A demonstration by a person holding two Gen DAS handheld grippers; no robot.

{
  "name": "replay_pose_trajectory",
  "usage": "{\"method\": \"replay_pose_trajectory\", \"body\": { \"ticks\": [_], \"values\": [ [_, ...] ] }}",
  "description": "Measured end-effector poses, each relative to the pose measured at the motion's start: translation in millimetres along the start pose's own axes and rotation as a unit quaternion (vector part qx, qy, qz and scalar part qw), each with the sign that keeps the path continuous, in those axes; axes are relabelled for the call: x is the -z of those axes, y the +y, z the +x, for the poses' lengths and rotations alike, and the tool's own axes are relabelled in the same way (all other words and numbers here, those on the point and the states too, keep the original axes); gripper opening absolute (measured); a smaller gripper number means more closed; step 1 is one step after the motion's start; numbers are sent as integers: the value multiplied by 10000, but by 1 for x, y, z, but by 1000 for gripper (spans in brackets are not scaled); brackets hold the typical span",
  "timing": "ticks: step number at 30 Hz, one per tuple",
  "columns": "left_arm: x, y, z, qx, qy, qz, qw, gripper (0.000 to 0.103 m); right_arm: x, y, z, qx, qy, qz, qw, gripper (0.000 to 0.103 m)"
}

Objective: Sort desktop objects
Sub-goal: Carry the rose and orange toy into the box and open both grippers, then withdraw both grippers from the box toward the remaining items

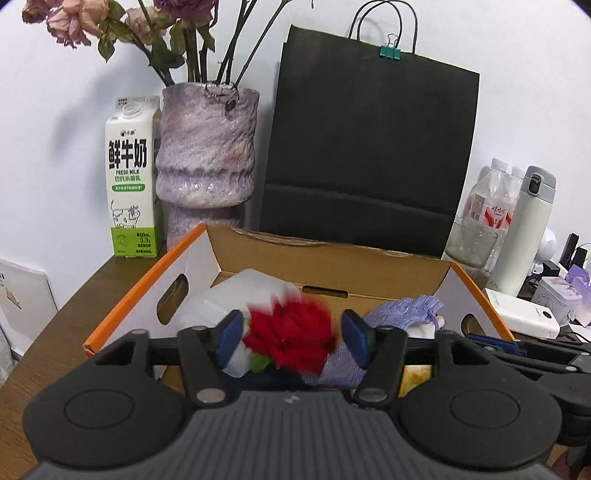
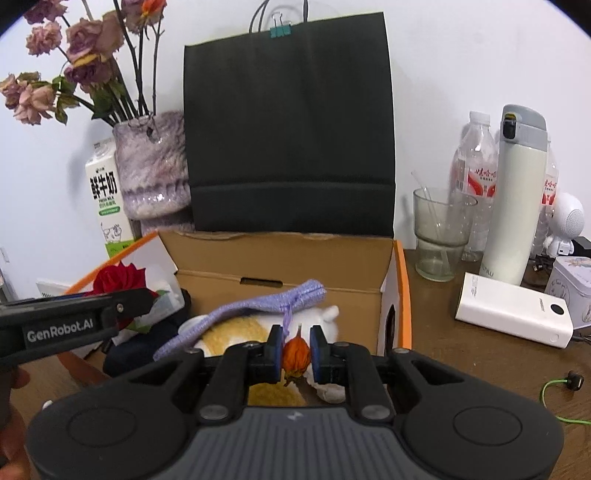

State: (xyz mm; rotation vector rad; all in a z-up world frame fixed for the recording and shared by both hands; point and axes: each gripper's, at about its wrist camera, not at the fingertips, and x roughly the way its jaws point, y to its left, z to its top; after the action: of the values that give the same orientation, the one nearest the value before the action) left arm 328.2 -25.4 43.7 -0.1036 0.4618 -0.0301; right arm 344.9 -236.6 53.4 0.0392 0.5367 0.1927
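Behind the box you have a black paper bag leaning on the wall, a teal binder clip on its top edge. To its left stands a mottled purple vase of wilted roses, with a milk carton just beside it (green band at the base). On your right sit a clear glass with a stirrer, plastic water bottles, a white thermos and a white power bank.
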Motion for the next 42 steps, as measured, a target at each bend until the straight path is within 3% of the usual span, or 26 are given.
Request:
{"method": "replay_pose_trajectory", "body": {
  "ticks": [1, 4, 6, 9, 22, 31, 42],
  "values": [
    [0, -1, -1, -22, -49, 5, 10000, 84, 0, 0, -1, 24, -18, 2, 10000, 16],
    [-1, -1, -6, -125, -240, 35, 9996, 99, 0, -1, -4, 40, -78, 26, 10000, 33],
    [-2, 1, -8, -138, -300, -22, 9995, 103, 0, 0, -5, 54, -115, -4, 9999, 61],
    [-4, 3, -7, -120, -262, -119, 9995, 103, 0, 4, -6, 57, -129, -106, 9998, 91],
    [-5, 1, -13, -93, -221, -116, 9996, 103, 1, 10, -11, 42, -123, -215, 9997, 96],
    [2, 8, -54, -164, -438, -53, 9989, 103, 9, 10, -39, -5, -201, -252, 9995, 97],
    [37, 33, -105, -361, -236, 71, 9990, 103, 47, 6, -87, -41, -61, -324, 9994, 97]
  ]
}}
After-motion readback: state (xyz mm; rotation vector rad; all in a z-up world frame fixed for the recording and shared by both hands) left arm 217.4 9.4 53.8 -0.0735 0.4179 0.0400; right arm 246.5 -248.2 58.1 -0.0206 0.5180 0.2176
